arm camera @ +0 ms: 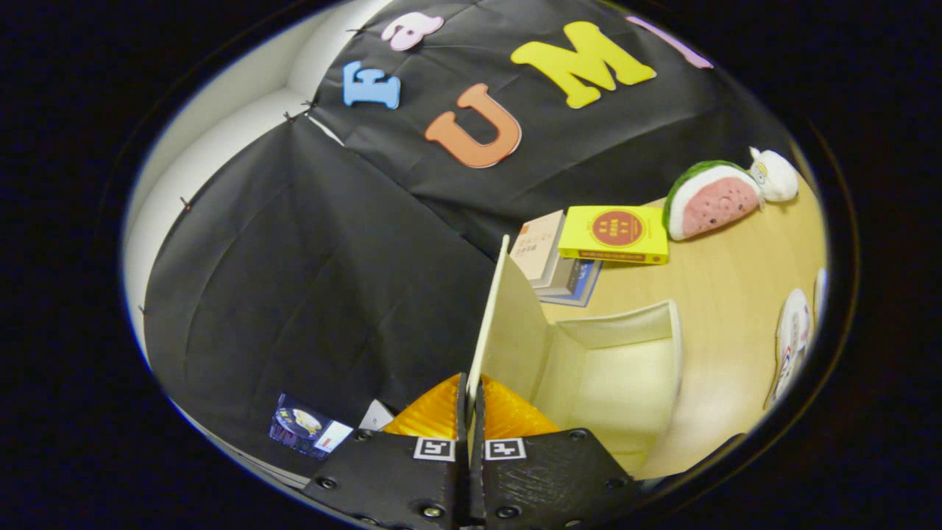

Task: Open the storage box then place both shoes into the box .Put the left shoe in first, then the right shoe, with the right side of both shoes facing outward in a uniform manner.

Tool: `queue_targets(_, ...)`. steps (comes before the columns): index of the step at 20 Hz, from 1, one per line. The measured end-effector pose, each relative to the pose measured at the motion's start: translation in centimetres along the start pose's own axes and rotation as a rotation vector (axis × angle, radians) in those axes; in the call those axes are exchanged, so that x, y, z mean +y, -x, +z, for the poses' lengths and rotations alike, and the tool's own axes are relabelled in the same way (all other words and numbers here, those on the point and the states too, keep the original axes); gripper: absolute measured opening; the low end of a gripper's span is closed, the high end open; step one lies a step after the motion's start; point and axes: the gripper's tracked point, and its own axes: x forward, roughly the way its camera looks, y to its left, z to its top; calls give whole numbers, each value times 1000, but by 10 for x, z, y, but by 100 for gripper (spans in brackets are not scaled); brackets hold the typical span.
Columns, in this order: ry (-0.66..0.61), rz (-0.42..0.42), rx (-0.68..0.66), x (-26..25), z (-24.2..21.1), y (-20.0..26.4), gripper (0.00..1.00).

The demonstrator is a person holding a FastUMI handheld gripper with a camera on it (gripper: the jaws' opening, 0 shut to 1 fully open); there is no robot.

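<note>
The hand-held gripper [471,401] pinched the storage box's lid [487,316], holding it upright so the storage box [625,368] stood open for shoes.

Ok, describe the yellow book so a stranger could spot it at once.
Start at the open storage box just beyond the gripper, whose fingers pinch the box's raised lid. Past the box, on the wooden table, lies a small pile of books. The yellow book has a bright cover with a red circle; its neighbours are paler.

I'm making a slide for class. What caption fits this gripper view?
Gripper shut on the lid of the open storage box, books and a watermelon plush beyond.
</note>
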Motion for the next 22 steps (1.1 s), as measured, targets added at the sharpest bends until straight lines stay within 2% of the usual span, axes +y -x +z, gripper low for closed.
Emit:
queue_targets(6, 63, 32, 49, 50, -17, -65, 0)
queue_targets(8, 107, 26, 64, 62, -23, -82, 5)
queue_targets(11, 188, 33, 68, 77, -26, -105, 19)
queue_targets(15, 219, 33, 68, 85, -26, -115, 37)
queue_targets(18, 239, 29, 53, 84, -19, -111, 73)
queue_targets(19, 250, 21, 41, 80, -15, -107, 81)
queue_targets(21, 267, -7, 9, 68, -5, -95, 80)
queue_targets(22, 274, -24, -16, 60, 0, -86, 85)
